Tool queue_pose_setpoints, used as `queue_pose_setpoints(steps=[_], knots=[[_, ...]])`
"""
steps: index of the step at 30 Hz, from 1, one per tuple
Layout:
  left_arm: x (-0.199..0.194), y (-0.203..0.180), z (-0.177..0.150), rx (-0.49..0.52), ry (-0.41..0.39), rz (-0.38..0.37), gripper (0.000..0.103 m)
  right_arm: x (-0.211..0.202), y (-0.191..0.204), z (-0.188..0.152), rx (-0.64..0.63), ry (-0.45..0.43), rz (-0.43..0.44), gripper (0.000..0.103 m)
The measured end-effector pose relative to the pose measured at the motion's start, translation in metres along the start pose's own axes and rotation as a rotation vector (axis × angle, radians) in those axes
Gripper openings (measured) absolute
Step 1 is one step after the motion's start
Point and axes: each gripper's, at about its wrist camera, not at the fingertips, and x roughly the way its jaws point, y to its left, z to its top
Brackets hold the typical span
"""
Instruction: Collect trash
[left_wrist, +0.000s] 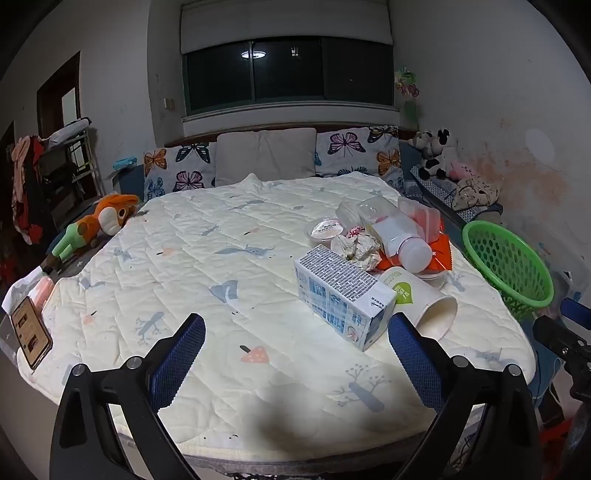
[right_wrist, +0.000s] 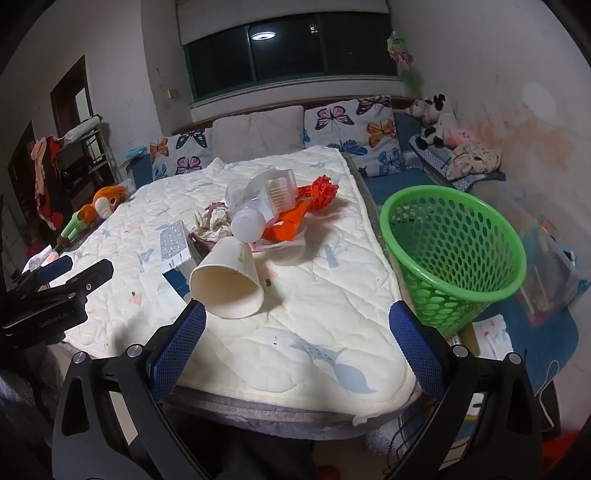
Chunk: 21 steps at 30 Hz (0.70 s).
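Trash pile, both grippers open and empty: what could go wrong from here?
1. The paper cup lies on its side; a pinch may crush it or roll it away.
2. The bottle rests atop the orange wrapper, so pulling either could scatter the pile.
3. The basket stands off the mat; drops could miss.

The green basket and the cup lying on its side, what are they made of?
The green basket looks like shiny moulded plastic, its wall full of round holes. The cup seems to be matte paper, with a thin rolled rim and a printed green label.
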Motion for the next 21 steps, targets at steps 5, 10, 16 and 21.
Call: queue_pose_setpoints(steps=[5, 10, 16, 21], knots=[[-0.0012, -0.0004, -0.0004, 0.001, -0.014, -0.002, 0.096, 0.0010, -0.0005, -0.0003, 0.006, 0.001, 0.003, 0.098], [-0.0003, -0.0013, -0.0002, 0.004, -0.009, 0.002, 0.096, -0.0003, -0.0011, 0.0005, 0.006, 0.002, 0.006, 0.098], [-0.0001, -0.0006, -0.0013, -0.001, -0.002, 0.002, 0.096, 0.0019, 0.0004, -0.0012, 0.006, 0.002, 0.003, 0.098], [0.0047, -0.0053, -0.0042, 0.003, 0.000, 0.001, 0.096, 0.0020, -0.0011, -0.0009, 0.007, 0.004, 0.006, 0.098]])
